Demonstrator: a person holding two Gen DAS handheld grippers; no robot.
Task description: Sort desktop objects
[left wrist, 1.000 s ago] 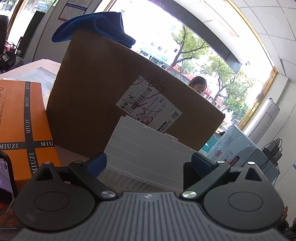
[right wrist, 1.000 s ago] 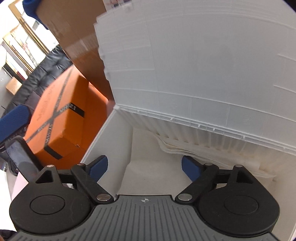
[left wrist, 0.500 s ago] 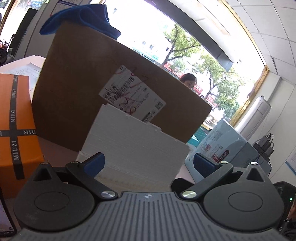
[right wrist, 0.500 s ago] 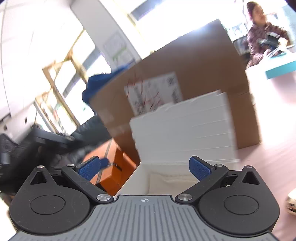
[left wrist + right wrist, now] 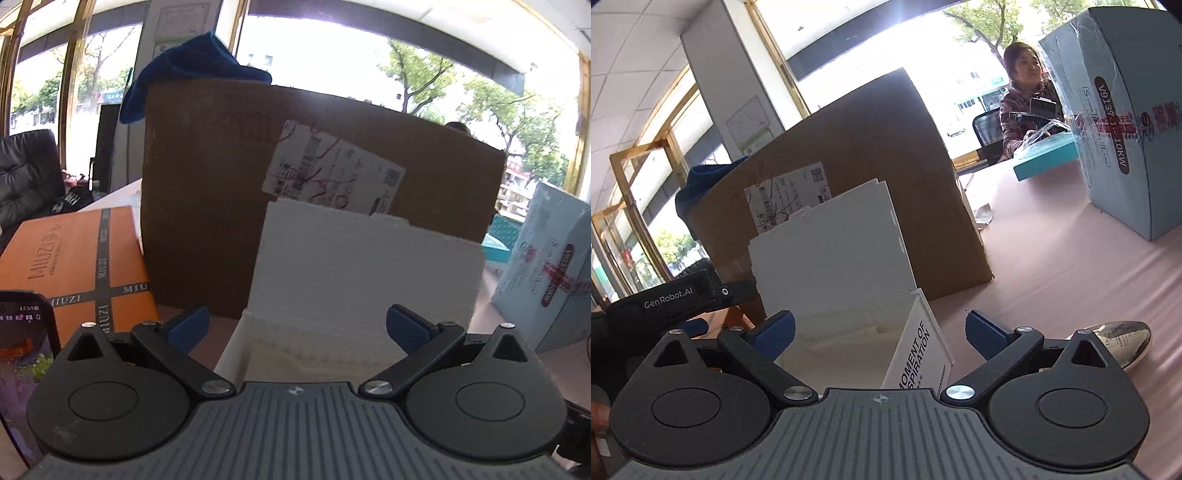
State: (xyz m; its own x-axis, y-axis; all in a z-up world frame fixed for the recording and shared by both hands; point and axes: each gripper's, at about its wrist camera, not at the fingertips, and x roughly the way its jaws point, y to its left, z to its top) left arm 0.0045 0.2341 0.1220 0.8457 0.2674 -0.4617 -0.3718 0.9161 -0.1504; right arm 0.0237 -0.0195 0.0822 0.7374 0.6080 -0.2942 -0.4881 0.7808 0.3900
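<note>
1. The left gripper [image 5: 295,328] has swung to face the white box [image 5: 365,266] squarely; its fingers [image 5: 188,328] are spread, empty.
2. The right gripper [image 5: 881,334] has pulled back; fingers spread, empty.
3. The white box stands open on the desk [image 5: 1052,266], against the cardboard carton [image 5: 871,155].
4. A silver pouch [image 5: 1123,339] now shows at right.

Matt brown cardboard box [image 5: 849,177] — glossy metallic spoon [image 5: 1123,341] — smooth white plastic box [image 5: 846,295].
</note>
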